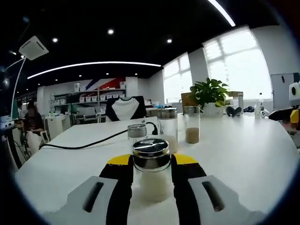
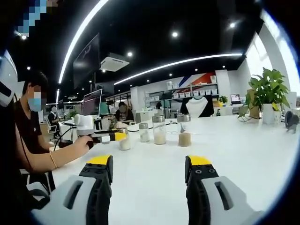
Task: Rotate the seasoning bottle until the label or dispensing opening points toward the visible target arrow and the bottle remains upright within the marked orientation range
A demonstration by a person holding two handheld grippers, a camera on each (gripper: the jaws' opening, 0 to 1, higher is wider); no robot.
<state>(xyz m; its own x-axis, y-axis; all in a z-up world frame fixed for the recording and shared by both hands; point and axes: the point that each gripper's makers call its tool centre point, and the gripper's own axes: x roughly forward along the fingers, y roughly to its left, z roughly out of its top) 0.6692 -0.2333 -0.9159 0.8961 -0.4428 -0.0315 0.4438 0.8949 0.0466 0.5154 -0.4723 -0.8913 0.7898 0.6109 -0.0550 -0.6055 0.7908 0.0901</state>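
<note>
The bottle [image 1: 151, 169] is clear glass with a shiny metal cap, part-filled with white grains. It stands upright on the desk [image 1: 243, 150], nearer than three similar jars.

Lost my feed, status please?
Left gripper shut on seasoning bottle, upright on table. Right gripper open, empty. Three jars beyond.

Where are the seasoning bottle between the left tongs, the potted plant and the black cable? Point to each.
seasoning bottle [image 1: 151, 166]: left gripper view, on its glass body below the metal cap.
potted plant [image 1: 211, 92]: left gripper view, on its green leaves.
black cable [image 1: 89, 144]: left gripper view, on its run across the white table.
</note>
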